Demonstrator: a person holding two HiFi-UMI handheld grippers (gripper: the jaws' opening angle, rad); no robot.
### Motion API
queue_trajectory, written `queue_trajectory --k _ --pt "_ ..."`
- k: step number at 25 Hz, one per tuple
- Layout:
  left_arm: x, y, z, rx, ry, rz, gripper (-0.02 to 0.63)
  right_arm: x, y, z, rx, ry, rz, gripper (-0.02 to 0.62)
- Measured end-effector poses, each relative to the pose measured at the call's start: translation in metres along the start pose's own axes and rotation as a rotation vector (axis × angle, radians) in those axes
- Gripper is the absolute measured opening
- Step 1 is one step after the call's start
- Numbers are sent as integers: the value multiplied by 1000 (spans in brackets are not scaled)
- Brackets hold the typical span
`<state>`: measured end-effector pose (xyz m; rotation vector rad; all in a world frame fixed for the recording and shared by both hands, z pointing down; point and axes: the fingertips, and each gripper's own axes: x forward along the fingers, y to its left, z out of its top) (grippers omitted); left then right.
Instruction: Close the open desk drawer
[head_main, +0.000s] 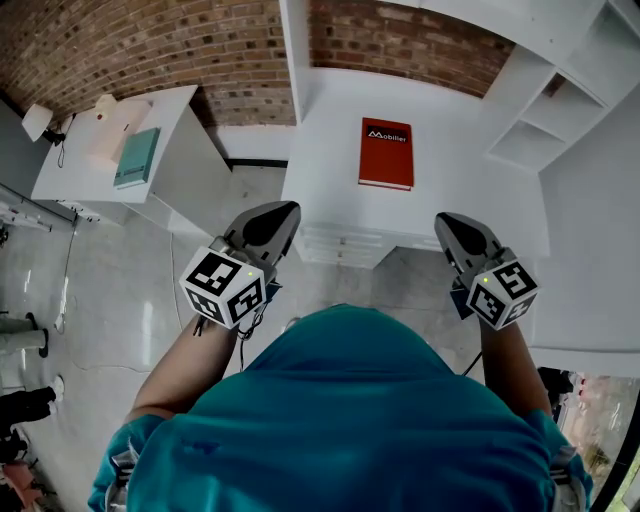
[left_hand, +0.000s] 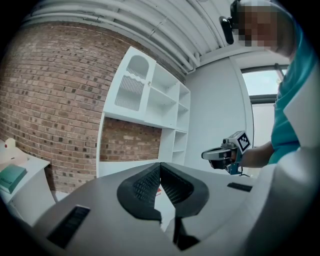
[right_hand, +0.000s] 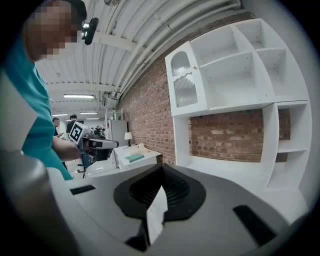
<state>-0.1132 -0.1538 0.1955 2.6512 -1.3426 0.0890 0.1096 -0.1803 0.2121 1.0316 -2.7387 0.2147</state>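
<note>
Book (head_main: 386, 152) on desk (head_main: 330, 125), drawers (head_main: 340, 244) seemingly shut.

A red brick wall (head_main: 120, 50) runs across at your 12 o'clock. At 2 o'clock a white shelf unit (head_main: 575, 95) of open cubbies stands against it. At 10 o'clock a white side table (head_main: 80, 170) stands on the pale, glossy floor (head_main: 110, 300). Overhead, a white ribbed ceiling (right_hand: 140, 35) carries a lit strip light (right_hand: 78, 96). Toward 3 o'clock, a window (left_hand: 265, 82) lets daylight through a plain white wall.
</note>
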Motion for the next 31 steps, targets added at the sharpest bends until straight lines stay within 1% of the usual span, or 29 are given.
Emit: queue_trajectory --k 9,31 --pt "3 0 -1 3 3 1 15 3 0 -7 -21 35 -2 20" --pt "2 -2 -1 9 2 4 15 3 2 -13 -15 42 7 20"
